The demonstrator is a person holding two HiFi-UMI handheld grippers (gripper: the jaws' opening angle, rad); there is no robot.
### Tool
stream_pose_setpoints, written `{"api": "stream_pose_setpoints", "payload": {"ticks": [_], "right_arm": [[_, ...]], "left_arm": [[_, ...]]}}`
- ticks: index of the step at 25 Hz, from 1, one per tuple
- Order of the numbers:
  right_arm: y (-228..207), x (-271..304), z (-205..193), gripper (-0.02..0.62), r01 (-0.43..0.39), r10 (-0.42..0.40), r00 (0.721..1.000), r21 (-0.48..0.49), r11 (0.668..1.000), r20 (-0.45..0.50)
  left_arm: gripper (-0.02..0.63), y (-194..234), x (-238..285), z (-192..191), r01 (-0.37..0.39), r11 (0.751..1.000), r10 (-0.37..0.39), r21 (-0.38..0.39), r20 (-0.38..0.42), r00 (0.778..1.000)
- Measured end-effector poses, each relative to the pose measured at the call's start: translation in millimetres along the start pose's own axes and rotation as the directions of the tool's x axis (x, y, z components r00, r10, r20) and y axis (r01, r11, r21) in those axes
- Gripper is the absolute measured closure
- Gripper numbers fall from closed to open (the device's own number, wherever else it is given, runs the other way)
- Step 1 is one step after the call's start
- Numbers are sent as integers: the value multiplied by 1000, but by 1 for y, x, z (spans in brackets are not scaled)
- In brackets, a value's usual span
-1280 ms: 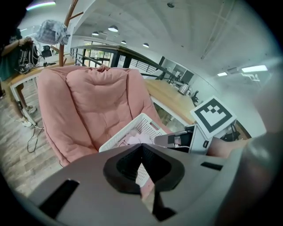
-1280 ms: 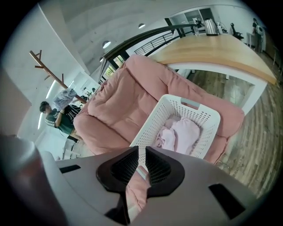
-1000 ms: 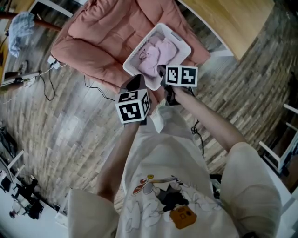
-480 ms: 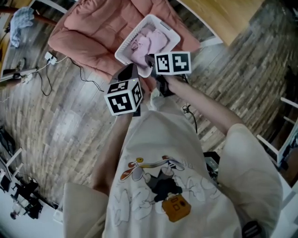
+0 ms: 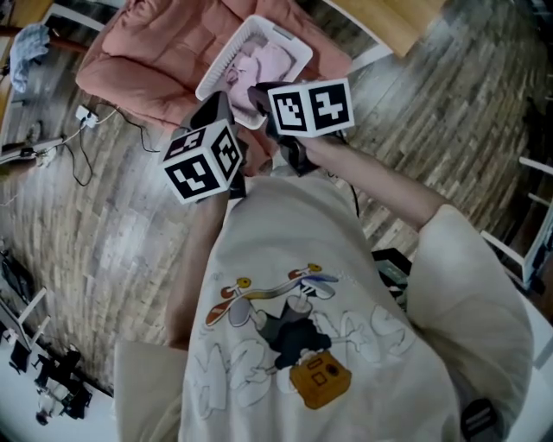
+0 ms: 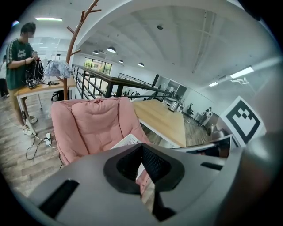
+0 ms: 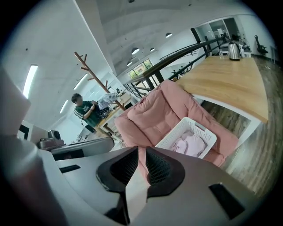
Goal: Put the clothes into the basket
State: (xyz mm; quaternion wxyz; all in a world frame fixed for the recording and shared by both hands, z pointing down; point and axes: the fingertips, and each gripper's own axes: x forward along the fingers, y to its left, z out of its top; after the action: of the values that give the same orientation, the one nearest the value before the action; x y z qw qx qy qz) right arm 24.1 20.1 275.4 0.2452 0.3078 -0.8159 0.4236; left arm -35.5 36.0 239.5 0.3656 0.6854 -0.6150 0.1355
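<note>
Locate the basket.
Head view, top centre: the basket sits on the pink cushion, left of the wooden table, beyond the held shirt.

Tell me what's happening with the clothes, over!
Left gripper, right gripper held up, fingers shut. Pale strip between right fingers, can't tell what. Pink clothes in white basket on pink cushion. Basket unblocked.

Pink cushion (image 5: 155,60), wooden table (image 7: 225,84), coat stand (image 6: 73,48)
</note>
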Motion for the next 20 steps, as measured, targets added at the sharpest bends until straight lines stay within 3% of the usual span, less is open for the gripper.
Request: {"api": "stream_pose_setpoints", "payload": {"ticks": [9,20], "right_arm": [[15,-53,-4,531,-22,19,999,47,999,50],[33,-95,-11,531,-35,37,995,-26,999,92]], "left_arm": [[606,-23,-18,-13,22,1000,-22,1,1,1000],[606,-56,-25,-15,73,997,-74,20,32,997]]}}
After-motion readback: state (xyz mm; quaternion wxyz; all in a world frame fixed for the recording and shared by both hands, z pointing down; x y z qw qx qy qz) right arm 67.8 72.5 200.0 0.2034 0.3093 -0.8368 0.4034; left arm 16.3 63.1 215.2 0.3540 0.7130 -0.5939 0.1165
